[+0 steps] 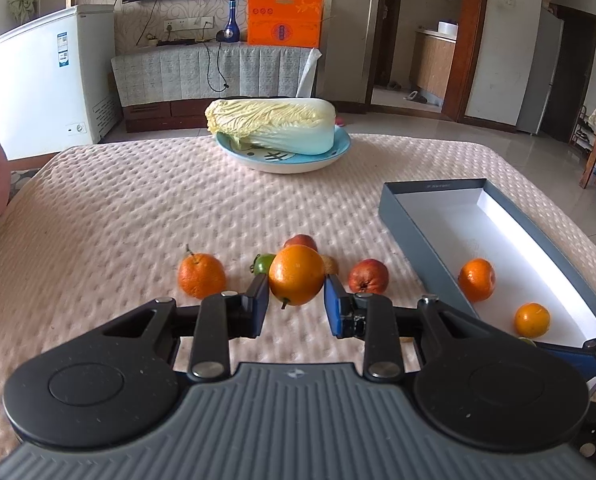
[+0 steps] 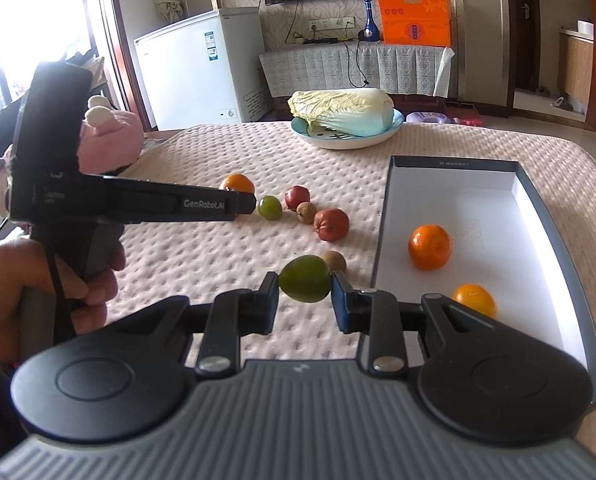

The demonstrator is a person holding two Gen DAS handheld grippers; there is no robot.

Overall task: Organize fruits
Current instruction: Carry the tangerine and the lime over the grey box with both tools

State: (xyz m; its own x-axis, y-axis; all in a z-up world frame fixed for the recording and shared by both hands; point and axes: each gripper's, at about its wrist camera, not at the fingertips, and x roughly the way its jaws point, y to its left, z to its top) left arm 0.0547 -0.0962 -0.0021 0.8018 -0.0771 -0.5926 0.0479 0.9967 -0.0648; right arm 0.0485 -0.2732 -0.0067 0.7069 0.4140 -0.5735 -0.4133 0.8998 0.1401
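the left gripper (image 1: pixel 296 298) clamps an orange (image 1: pixel 296 275), hiding most of a red fruit (image 1: pixel 301 241) and a brown one (image 1: pixel 331 265) behind it. the right gripper (image 2: pixel 305 298) pinches a green fruit (image 2: pixel 305 279); it seems to be clear of the cloth, though that's hard to judge. in the right wrist view its frame cuts off the grey box (image 2: pixel 379 240) and a smaller orange (image 2: pixel 475 299) inside.

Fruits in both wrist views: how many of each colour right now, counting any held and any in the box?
Orange fruits: 4
Green fruits: 2
Red fruits: 2
Brown fruits: 2
Total: 10
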